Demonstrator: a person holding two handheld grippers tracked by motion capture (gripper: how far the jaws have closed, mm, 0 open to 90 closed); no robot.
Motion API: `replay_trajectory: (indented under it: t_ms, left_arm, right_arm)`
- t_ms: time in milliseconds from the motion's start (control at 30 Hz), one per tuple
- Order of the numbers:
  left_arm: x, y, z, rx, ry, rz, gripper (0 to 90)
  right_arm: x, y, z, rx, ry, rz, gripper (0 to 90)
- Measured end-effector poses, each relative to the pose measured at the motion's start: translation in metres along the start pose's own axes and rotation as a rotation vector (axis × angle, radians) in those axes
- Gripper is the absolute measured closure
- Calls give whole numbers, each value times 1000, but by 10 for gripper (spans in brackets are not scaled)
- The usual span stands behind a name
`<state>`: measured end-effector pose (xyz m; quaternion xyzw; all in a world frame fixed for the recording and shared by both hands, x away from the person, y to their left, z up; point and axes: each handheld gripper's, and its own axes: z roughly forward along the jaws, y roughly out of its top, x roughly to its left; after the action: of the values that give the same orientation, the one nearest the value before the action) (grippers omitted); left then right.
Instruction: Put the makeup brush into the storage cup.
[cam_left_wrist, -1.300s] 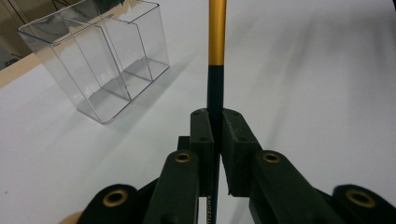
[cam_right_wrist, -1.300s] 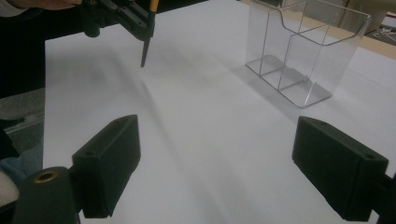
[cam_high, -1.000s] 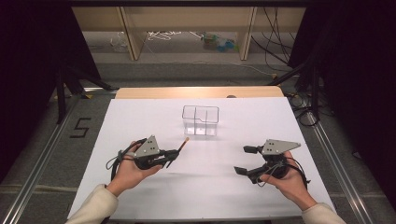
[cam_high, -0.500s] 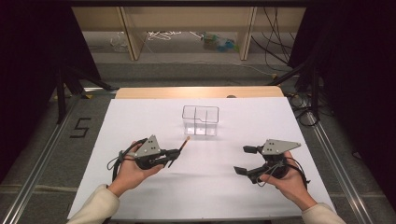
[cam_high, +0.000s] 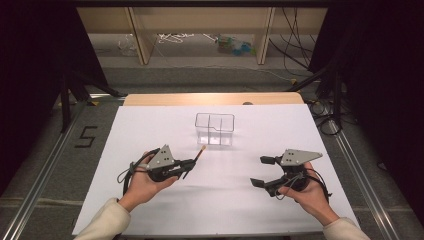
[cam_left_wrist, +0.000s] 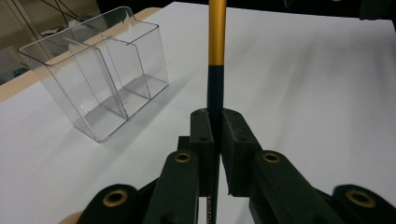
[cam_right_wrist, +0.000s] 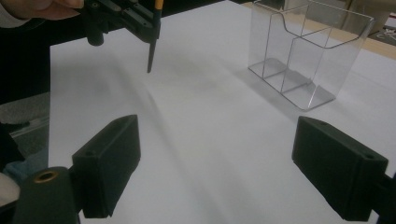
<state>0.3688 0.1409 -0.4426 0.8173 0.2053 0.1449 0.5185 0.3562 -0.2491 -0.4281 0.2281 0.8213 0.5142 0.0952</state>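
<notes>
My left gripper (cam_high: 187, 164) is shut on a black pencil (cam_high: 197, 154) with a gold band. The pencil's eraser end points toward a clear plastic divided container (cam_high: 215, 129) standing at the middle of the white table (cam_high: 145, 125). In the left gripper view the pads (cam_left_wrist: 201, 135) clamp the pencil (cam_left_wrist: 216, 46), and the container (cam_left_wrist: 93, 70) sits to the left. My right gripper (cam_high: 260, 171) rests at the right with its jaws wide apart and nothing between them. The right gripper view has the open right gripper (cam_right_wrist: 215, 140), the container (cam_right_wrist: 303, 51) and the held pencil (cam_right_wrist: 152, 46) hanging tip down.
A wooden strip (cam_high: 215, 98) borders the table's far edge. Metal rails (cam_high: 50, 160) run along both sides. Shelves with cables (cam_high: 200, 45) stand beyond the table. The container's compartments hold nothing.
</notes>
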Motion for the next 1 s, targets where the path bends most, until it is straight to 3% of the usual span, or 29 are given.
replay_trajectory:
  t_ms: [67, 267, 400, 933, 1000]
  left_arm:
    - [0, 0, 0, 2, 5, 11, 829]
    - [-1, 1, 1, -12, 11, -10, 829]
    - [-1, 2, 1, -12, 13, 7, 829]
    - [-6, 3, 6, -37, 19, -15, 829]
    - [-6, 3, 6, -37, 20, -13, 828]
  right_arm:
    - [0, 0, 0, -1, 1, 1, 160]
    - [1, 0, 2, -23, -1, 6, 160]
    - [1, 0, 2, -2, 8, 3, 160]
    - [2, 1, 5, -8, 32, 13, 162]
    - [3, 2, 4, 3, 15, 11, 162]
